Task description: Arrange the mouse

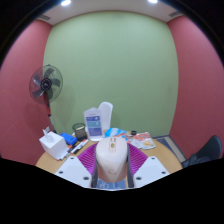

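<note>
Gripper view shows the tool (112,170) raised over a cluttered worktop (60,160), its two fingers pressed onto the flanks of a pale, peach-toned computer mouse (111,158) — the purple pads (88,162) sit flush against it at 9 and 3 o'clock. So the tool is narrowed onto the mouse, which sits between the fingers, apparently lifted clear of the worktop.

What could go wrong, as I judge it: the mouse's shell looks smooth and rounded, tapering toward its far end, so a slack squeeze or a quick swing could let it slide forward out of the pads. The landing area is also busy — a white box (54,146) lies at 10 o'clock, a blue-labelled carton (94,124) stands at 12, and small items lie scattered at 2 o'clock — so setting down carelessly might knock something.

The mouse itself looks glossy and clean; no cable is visible.

A standing fan (44,86) sits well back at 10 o'clock.
</note>
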Demonstrator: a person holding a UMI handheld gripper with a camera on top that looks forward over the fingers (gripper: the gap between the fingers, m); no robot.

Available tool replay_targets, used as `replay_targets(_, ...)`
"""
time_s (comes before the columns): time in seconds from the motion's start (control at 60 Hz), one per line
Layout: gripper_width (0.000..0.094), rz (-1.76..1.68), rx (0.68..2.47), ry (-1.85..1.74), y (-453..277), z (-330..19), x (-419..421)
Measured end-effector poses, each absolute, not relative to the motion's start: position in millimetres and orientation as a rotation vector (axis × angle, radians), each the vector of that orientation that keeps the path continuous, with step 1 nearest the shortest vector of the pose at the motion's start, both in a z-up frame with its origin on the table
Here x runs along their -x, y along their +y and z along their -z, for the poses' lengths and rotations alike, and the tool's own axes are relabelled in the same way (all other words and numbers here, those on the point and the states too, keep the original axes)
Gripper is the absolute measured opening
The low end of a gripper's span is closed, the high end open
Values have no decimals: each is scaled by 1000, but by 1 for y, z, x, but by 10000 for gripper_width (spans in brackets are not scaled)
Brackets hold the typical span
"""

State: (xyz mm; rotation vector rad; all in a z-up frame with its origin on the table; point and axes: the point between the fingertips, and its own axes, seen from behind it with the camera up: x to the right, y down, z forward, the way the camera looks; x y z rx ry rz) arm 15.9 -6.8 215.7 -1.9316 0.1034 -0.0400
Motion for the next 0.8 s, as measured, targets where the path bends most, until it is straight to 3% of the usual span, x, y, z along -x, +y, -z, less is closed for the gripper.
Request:
replay_targets(0.217,400,-78,2167,49,33,-63,68)
replay_targets(0.4,490,-91,2262,19,32,5,84)
replay_targets(0.483,565,-67,2259,9,29,3,83)
replay_targets(0.583,862,-40,2271,5,18,-15,81)
replay_targets(0.633,814,-15,2262,16,9,-34,77)
replay_targets(0.683,851,25,2240,19,-2,-57,74)
replay_targets(0.8,842,74,2199,17,-39,-111,76)
